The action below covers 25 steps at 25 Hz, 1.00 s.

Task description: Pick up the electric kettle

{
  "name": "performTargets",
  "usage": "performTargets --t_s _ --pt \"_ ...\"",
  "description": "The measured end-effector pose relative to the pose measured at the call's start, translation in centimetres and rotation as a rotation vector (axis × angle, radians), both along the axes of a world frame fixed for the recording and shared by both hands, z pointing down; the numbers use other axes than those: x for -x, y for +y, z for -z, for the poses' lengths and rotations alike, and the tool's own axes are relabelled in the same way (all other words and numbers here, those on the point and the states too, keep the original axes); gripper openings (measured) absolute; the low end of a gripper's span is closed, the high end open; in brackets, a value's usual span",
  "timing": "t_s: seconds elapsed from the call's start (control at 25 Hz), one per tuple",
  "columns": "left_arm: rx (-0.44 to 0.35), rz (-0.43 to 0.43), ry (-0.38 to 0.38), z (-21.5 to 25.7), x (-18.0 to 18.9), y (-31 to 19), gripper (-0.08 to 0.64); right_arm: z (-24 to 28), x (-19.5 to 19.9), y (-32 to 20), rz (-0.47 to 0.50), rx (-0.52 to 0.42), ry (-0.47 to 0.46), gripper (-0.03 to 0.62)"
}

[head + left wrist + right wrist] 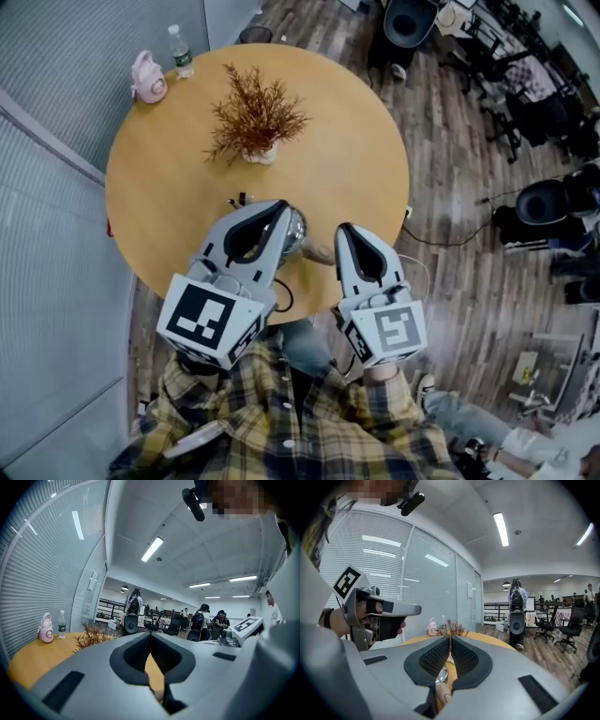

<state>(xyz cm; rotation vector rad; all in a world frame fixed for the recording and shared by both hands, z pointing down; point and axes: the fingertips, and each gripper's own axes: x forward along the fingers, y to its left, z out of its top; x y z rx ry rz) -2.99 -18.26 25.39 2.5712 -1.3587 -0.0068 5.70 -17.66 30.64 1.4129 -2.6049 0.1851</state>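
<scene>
**Head view:** The round wooden tabletop [169, 206] carries a dried plant [255, 117] in a white pot near its middle. A pink bottle [148, 79] and a clear water bottle [182, 52] stand side by side at its far-left edge. The electric kettle [294, 231], shiny steel, sits close to the near edge. The left gripper [278, 205] is over it and covers much of its body. The right gripper [345, 229] lies just beside the kettle on the other side, also over the near edge. A black cable [284, 298] curls by that edge, below the left gripper.

**Left gripper view:** The left gripper [150, 635] has its jaw tips together, with nothing clamped between them. Bare tabletop [28, 660] shows through the gap lower down. The pink bottle [45, 633], water bottle [61, 630] and dried plant [91, 638] stand beyond, towards the far edge. The right gripper's marker cube [246, 626] shows at the right.

**Right gripper view:** The right gripper [450, 638] is closed tip to tip and holds nothing. Behind the gap under its pads appears a steel part of the electric kettle [439, 674]. The left gripper [401, 607], with a hand on it, shows at the left. The dried plant [452, 630] and pink bottle [432, 629] are ahead.
</scene>
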Motion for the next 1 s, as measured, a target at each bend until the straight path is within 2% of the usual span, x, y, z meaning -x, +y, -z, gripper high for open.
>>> performTargets --t_s 0.44,0.56,0.84,1.0 --pt "0.046 -0.007 -0.011 -4.0 1.6 -0.2 0.003 -5.3 -0.7 1.6 -0.092 0.060 -0.006 0.039" --pt "0.059 0.000 -0.010 -5.2 2.1 -0.5 0.003 -7.2 -0.7 1.9 -0.098 0.089 -0.015 0.114" --pt "0.075 0.008 -0.021 -7.6 2.5 -1.0 0.003 -11.0 -1.0 2.4 -0.151 0.117 0.067 0.211" --pt "0.087 0.002 -0.020 -8.7 2.4 -1.1 0.003 -13.2 -1.2 2.9 -0.164 0.101 0.066 0.236"
